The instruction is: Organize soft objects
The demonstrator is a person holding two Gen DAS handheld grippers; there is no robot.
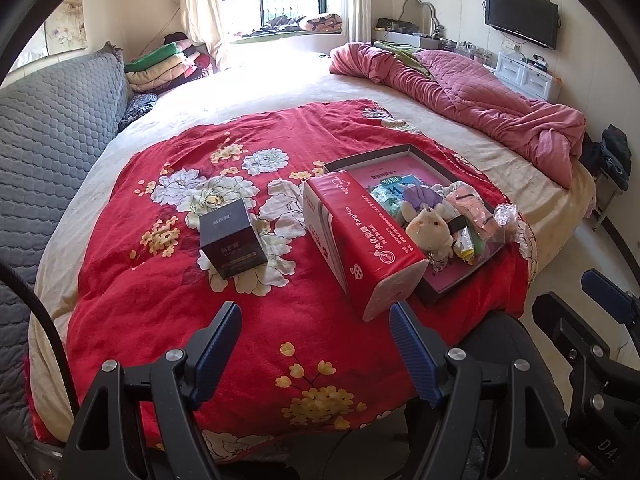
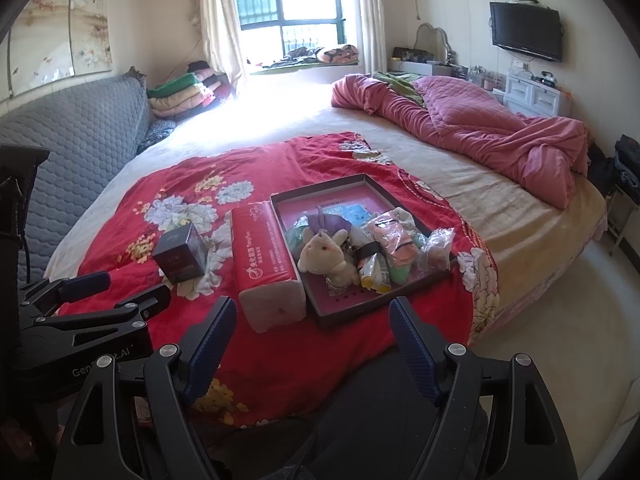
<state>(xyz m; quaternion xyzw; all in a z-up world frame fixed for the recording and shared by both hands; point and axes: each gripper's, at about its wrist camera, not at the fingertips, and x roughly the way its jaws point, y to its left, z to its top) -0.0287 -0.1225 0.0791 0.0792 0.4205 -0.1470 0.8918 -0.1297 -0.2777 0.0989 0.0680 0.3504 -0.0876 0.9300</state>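
Ahead of my tongs I see the bed carrying a red floral blanket, pink quilt, perhaps folded bedding.

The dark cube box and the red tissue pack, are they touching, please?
Apart. The right wrist view shows red floral blanket between the dark cube box and the red tissue pack.

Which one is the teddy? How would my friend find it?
Look at the red flowered blanket on the bed, then the flat dark tray on it. The teddy lies at the tray's near edge beside the red tissue pack; it alone is cream, furry, with ears.
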